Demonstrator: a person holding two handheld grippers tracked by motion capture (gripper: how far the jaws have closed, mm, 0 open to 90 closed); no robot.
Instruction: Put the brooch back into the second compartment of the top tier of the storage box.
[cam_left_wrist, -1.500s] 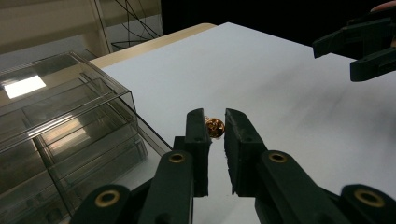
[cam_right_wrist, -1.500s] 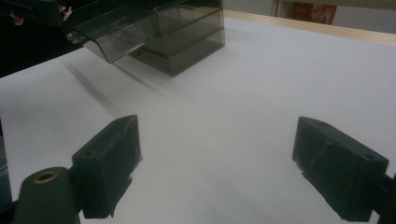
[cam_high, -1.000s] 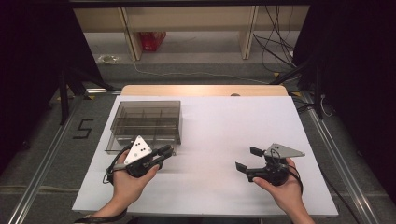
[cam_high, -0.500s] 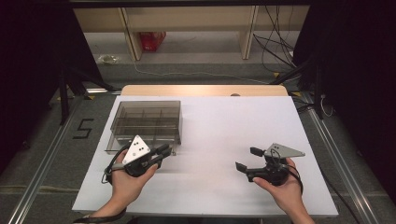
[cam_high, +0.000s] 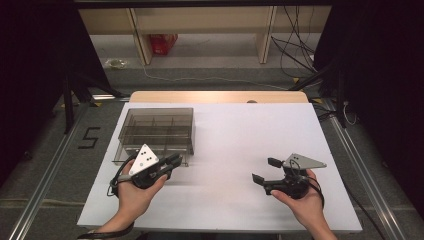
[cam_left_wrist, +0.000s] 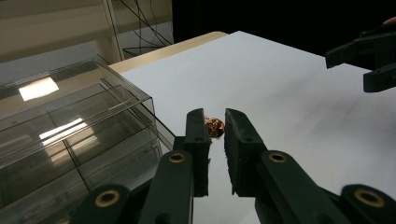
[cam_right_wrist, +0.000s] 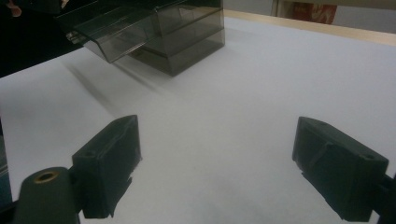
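Observation:
My left gripper rests at the front right corner of a clear smoky plastic box with several compartments. In the left gripper view its jaws stand almost together, pinching a small shiny golden bead at their tips, right beside the box. My right gripper sits low over the white table at the front right, pointing left. Its jaws stand wide apart with bare table between them. The right gripper's tips also show far off in the left gripper view.
The white tabletop has a wooden strip along its far edge. The box shows with a tilted clear panel on its near side. Beyond the table lie a grey floor, cables and wooden shelf legs.

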